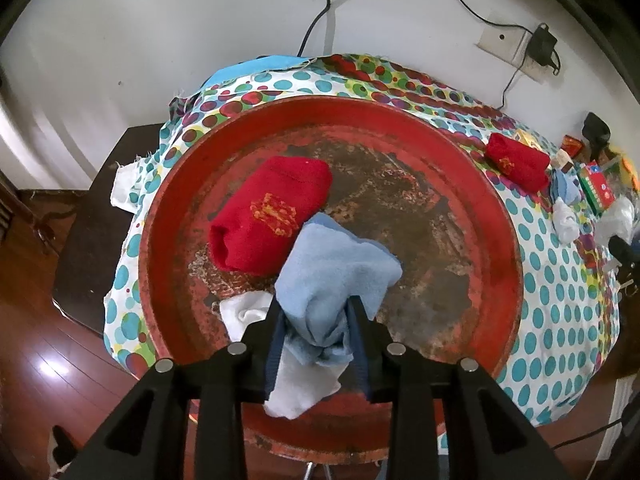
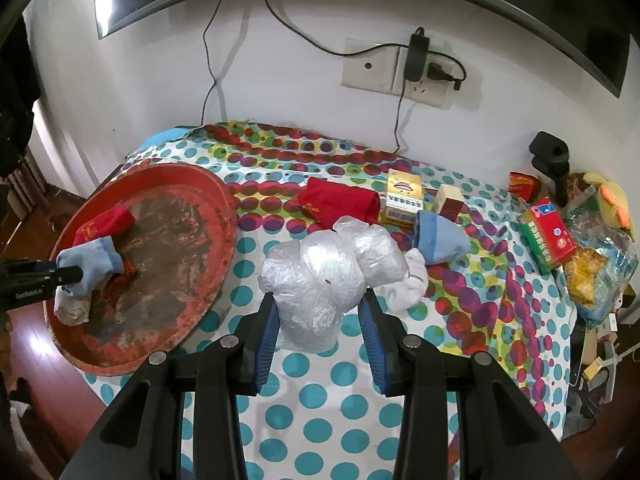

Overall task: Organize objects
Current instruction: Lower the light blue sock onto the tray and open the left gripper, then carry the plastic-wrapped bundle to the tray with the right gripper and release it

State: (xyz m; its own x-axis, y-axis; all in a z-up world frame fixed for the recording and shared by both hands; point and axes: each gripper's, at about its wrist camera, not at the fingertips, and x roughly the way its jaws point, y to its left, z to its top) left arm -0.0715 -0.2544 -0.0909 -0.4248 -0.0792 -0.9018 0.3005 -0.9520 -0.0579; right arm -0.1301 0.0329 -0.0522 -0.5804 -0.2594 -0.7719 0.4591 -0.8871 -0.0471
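Left wrist view: a blue-and-white sock (image 1: pixel 332 280) is clenched between the fingers of the left gripper (image 1: pixel 316 312), pinched at its bunched middle. The blue end is pointed away from the gripper, over the floor of the round red tray (image 1: pixel 516 264); the white toe end hangs back under the jaws. A folded red sock (image 1: pixel 272 220) is seen already in the tray, just left of and touching the held sock, long axis running diagonally from near-left to far-right. Release is judged to be the pending step, since the sock is held low over the tray floor; actual contact with the floor cannot be told. A second red sock (image 1: pixel 518 166) lies outside the tray on the dotted cloth (image 1: pixel 560 300), well to the right.

Right wrist view: a crumpled clear plastic bag (image 2: pixel 320 280) is straddled by the right gripper (image 2: pixel 318 316). The jaws are spread wide, each pad at a flank of the bag; squeeze is not evident, so no grasp is assumed. The bag lies dead ahead, centred between the fingers. The tray lies to the left, so a leftward carry would be needed. The other blue-and-white sock (image 2: pixel 432 252) and the second red sock lie just beyond the bag, nearer the right gripper than the left.
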